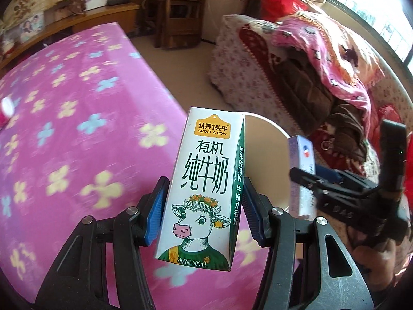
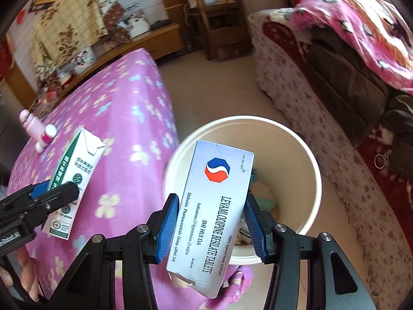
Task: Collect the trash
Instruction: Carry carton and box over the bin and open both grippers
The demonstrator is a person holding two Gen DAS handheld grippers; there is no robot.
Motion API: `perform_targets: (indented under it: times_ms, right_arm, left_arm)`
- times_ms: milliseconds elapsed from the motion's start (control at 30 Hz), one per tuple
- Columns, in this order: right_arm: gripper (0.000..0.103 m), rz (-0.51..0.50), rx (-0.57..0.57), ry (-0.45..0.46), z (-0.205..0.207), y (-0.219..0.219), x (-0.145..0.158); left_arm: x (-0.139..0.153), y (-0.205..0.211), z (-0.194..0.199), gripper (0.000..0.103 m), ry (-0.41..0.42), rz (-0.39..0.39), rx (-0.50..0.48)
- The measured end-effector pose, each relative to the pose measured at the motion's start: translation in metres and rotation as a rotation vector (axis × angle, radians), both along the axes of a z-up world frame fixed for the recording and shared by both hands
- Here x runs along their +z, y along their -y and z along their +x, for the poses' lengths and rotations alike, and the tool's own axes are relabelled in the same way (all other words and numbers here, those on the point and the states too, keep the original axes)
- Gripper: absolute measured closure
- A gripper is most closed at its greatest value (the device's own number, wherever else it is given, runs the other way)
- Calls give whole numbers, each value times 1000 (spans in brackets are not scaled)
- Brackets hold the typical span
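Note:
My left gripper (image 1: pixel 204 206) is shut on a white and green milk carton (image 1: pixel 201 188) with a cow drawn on it, held upright over the edge of the pink flowered table (image 1: pixel 77 118). That carton (image 2: pixel 74 175) and the left gripper (image 2: pixel 55 190) also show at the left of the right wrist view. My right gripper (image 2: pixel 211 222) is shut on a white tablet box (image 2: pixel 211 214) with a red and blue emblem, above the near rim of a cream round bin (image 2: pixel 304 180). The box (image 1: pixel 302 173) and the right gripper (image 1: pixel 307 178) appear at the right of the left wrist view, with the bin (image 1: pixel 265 155) behind the carton.
Some scraps lie at the bottom of the bin. A small pink and white bottle (image 2: pixel 38 129) lies on the table's far side. A sofa (image 2: pixel 322 108) with a pink blanket (image 2: pixel 361 25) stands to the right. Wooden shelves (image 2: pixel 216 13) and a low cabinet (image 2: pixel 144 44) line the back wall.

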State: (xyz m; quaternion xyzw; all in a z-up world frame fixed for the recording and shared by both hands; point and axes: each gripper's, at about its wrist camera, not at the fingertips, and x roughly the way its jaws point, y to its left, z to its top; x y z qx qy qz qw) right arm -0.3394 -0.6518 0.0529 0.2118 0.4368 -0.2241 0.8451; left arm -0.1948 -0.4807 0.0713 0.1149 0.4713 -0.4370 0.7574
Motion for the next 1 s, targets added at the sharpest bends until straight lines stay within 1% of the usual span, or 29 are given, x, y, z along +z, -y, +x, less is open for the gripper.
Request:
perform_targets:
  times_ms: [100,300,400,433,467,500,533,600,700,1000]
  right_arm:
    - [54,-2,-20,-9,-2,12,-5]
    - [53,-33,-64,-29,0,32,-14]
    - [36,-57,-89,-43,0,36,-17]
    - [34,-62,-97,-32,-1,36,-16]
    - [34,-64,-102,-20,-2,37,-16]
    - [34,-57,-108,-14,-3,38,-17]
    - [34,-44,-113,-13,-4,39,-18]
    - [34,-21,-118,-9,-5,38,-20]
    - [34,-14,-110,-15,-4,33,-22]
    - [34,-10,-77,15,2,6,-16]
  left_arm:
    - [-3,19,-1,49,-21,-10,-18]
    - [-11,45,1,49,-108,-54,-48]
    - [-14,50,4,48,-156,-83,-48]
    - [-15,50,6,46,-168,-87,-45]
    - [-16,50,6,41,-176,-91,-45]
    - [-16,48,6,40,-179,-95,-45]
    - [-16,47,6,37,-175,-100,-44]
    - [-15,43,7,37,-154,-91,-34]
    - [-14,35,9,36,-137,-85,-19]
    - [-13,-1,13,36,0,-38,58]
